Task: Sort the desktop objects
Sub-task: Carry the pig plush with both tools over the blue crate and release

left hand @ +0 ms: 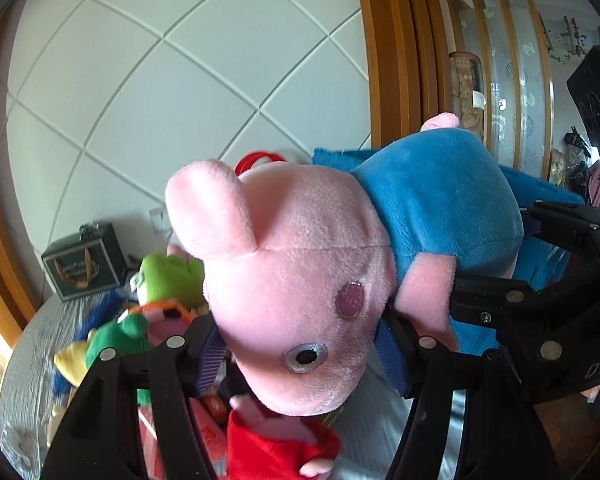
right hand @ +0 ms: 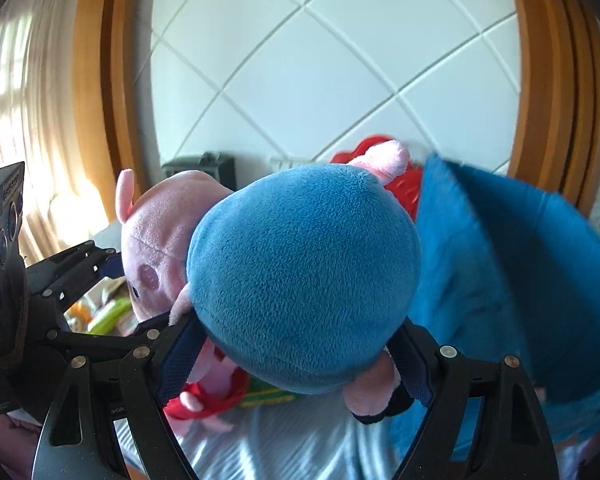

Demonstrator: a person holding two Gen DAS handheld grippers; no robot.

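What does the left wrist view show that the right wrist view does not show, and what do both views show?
Only the left wrist view shows the pig plush's eye, the green frog toy and the glass cabinet.

Only the right wrist view shows the curtain and the pig's black foot.

Both show the pig plush held by the left gripper at its head and the right gripper at its blue body, plus the blue fabric bin behind.
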